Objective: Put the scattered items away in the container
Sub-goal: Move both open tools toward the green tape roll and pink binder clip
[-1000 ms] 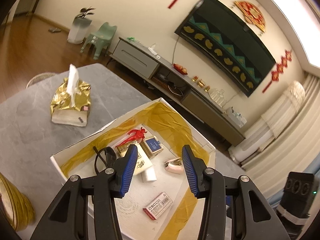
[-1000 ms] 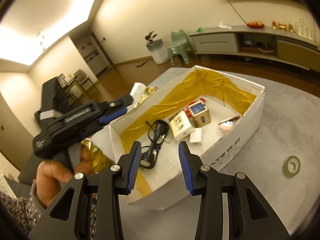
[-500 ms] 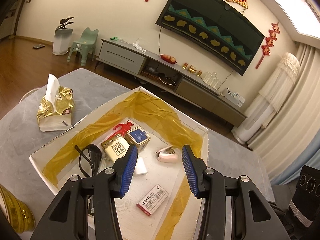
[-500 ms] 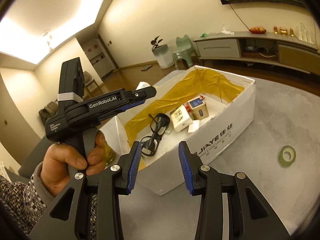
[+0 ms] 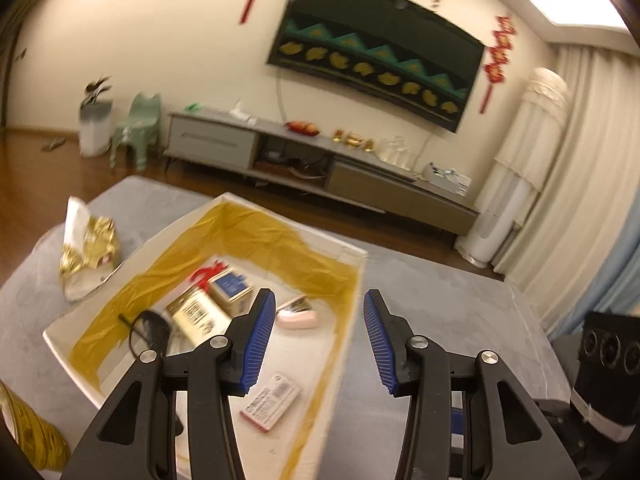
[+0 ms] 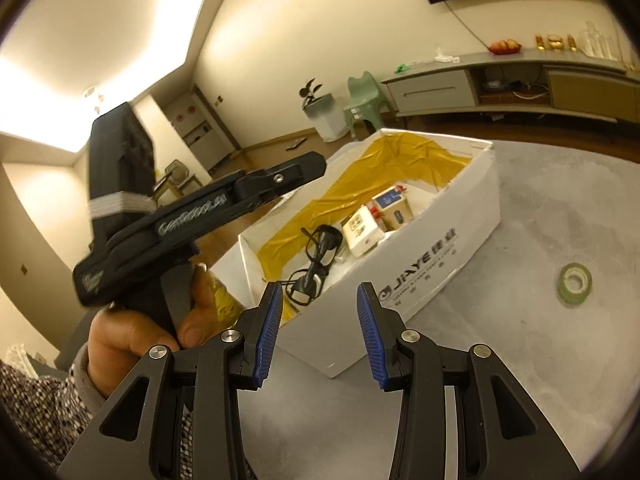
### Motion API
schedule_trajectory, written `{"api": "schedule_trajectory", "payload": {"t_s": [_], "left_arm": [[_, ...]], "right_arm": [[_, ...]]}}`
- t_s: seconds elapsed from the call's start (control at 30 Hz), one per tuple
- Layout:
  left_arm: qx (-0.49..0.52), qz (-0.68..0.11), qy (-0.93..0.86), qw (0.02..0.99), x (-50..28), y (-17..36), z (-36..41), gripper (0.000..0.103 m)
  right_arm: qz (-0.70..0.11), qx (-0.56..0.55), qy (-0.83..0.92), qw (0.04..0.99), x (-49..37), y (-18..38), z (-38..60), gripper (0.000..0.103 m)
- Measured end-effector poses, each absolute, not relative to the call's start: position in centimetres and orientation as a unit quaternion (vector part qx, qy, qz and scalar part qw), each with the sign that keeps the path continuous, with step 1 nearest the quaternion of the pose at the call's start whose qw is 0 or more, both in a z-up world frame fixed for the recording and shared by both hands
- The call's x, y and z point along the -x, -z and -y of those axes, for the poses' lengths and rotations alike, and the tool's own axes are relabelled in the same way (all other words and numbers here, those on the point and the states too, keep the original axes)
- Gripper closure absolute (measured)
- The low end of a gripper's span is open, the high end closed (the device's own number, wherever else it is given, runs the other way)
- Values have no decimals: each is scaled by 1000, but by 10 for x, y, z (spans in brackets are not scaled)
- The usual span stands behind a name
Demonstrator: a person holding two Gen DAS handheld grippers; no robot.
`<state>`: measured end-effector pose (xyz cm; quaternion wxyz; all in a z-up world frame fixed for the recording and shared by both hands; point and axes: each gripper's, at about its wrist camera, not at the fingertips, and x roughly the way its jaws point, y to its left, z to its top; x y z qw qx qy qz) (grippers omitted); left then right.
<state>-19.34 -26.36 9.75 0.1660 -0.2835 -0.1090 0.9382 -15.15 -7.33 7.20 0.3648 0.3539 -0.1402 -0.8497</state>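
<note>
White cardboard box; matt grey tabletop

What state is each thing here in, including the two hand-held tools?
Left tool: open, empty, above the box.
Right tool: open, empty.
White box: open-topped, holding items.
Glasses: folded, in the box.
Green tape roll: flat on the table, outside the box.
Tissue pack: on the table, outside the box.

Your left claw hangs with its blue pads apart, empty, above the near right wall of the white box. Inside the box lie black glasses, a pink stapler, a blue-topped tin and a red-and-white packet. A gold tissue pack sits on the grey bench, left of the box.
</note>
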Motion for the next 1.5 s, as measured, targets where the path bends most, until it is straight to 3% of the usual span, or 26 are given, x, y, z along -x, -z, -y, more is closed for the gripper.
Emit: {"api": "schedule_trajectory", "payload": {"t_s": [0.43, 0.8, 0.93, 1.07, 1.5], "left_arm": [[273, 26, -933, 232, 172, -102, 177, 56], [317, -40, -906, 279, 174, -68, 109, 56], [345, -54, -888, 299, 179, -52, 86, 53], [364, -64, -876, 310, 188, -37, 67, 42], [417, -104, -856, 289, 240, 27, 15, 41]], "right_arm": [[201, -326, 873, 301, 139, -92, -22, 61], [228, -324, 890, 223, 139, -88, -98, 59], [231, -329, 892, 207, 142, -83, -114, 59], [229, -333, 897, 183, 147, -79, -133, 59], [242, -373, 894, 56, 169, -39, -218, 59]]}}
